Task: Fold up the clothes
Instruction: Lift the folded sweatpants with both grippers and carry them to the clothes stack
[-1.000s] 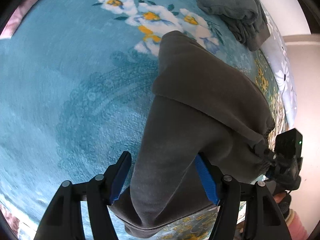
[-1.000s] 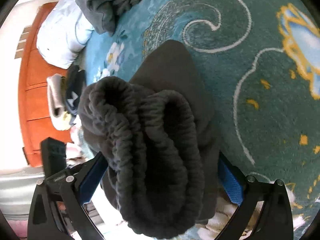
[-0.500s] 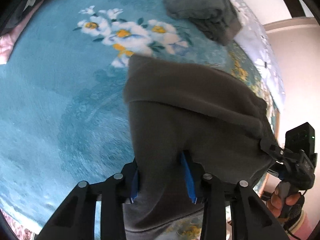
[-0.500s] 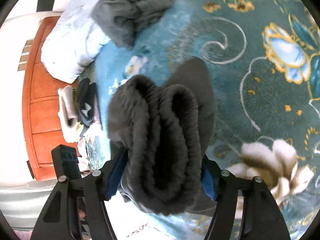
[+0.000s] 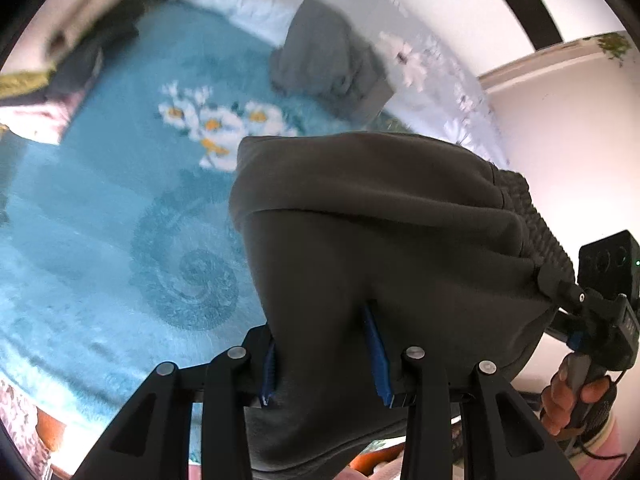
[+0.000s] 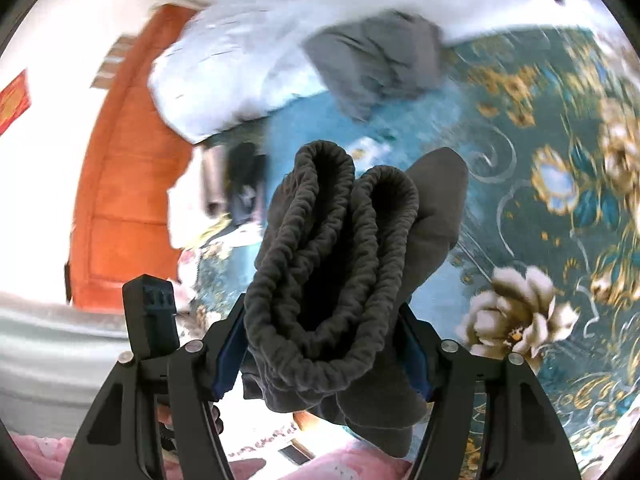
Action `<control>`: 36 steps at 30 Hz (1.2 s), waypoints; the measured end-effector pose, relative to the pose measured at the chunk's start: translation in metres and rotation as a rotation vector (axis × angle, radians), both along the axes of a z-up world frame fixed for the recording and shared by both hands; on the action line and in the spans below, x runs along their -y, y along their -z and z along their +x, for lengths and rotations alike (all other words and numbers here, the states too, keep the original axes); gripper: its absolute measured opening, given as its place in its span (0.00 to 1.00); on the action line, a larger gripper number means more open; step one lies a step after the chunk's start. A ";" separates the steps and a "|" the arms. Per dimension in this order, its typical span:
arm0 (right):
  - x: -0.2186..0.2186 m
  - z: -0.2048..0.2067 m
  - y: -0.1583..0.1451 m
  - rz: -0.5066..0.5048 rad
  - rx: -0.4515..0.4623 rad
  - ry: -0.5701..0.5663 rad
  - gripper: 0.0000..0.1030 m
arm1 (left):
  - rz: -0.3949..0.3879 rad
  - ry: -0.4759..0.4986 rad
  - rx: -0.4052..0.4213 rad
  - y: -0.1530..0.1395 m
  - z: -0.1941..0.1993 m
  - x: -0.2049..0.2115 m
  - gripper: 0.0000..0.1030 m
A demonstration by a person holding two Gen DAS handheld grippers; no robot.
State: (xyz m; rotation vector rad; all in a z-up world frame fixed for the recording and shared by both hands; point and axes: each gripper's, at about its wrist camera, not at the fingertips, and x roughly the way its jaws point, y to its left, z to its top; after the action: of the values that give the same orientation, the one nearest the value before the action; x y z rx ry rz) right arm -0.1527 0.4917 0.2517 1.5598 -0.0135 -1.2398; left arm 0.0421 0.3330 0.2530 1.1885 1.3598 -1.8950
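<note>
So both grippers are clamped on the same dark grey sweatpants (image 5: 380, 248), folded over into a thick bundle. The left gripper (image 5: 324, 356) has its blue pads (image 5: 376, 354) pinching the plain fabric edge, and the cloth drapes forward and off to its right, where the elastic waistband ends up in the other tool. From the right wrist view, the right gripper (image 6: 324, 356) is squeezing the bunched, ribbed waistband (image 6: 320, 248), which stands up in two loops directly ahead of its fingers, with more fabric sagging below them. The bundle looks lifted off the teal floral blanket (image 5: 100, 208), which spreads out beneath and ahead of both tools. Farther ahead of the left gripper sits another folded grey garment (image 5: 328, 68) near a white pillow (image 6: 224, 76). Background is pretty blurry. An orange wooden headboard (image 6: 124, 184) shows left of the right gripper.
</note>
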 end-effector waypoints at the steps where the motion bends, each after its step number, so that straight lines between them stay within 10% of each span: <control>1: 0.000 0.002 -0.015 -0.032 -0.013 -0.022 0.66 | -0.022 -0.014 -0.006 -0.014 0.004 -0.002 0.39; 10: 0.015 0.022 -0.093 -0.284 -0.017 -0.172 0.66 | -0.264 -0.147 -0.016 -0.130 0.040 -0.019 0.39; 20: 0.046 0.055 -0.137 -0.402 -0.031 -0.323 0.66 | -0.358 -0.258 -0.030 -0.186 0.079 -0.025 0.39; 36: 0.153 0.118 -0.119 -0.362 -0.074 -0.291 0.66 | -0.279 -0.195 -0.081 -0.147 0.154 0.113 0.39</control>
State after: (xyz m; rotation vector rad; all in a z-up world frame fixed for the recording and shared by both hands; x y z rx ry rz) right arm -0.0347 0.3387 0.3705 1.1561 0.0341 -0.9998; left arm 0.1960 0.2199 0.4002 0.8217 1.1584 -1.9315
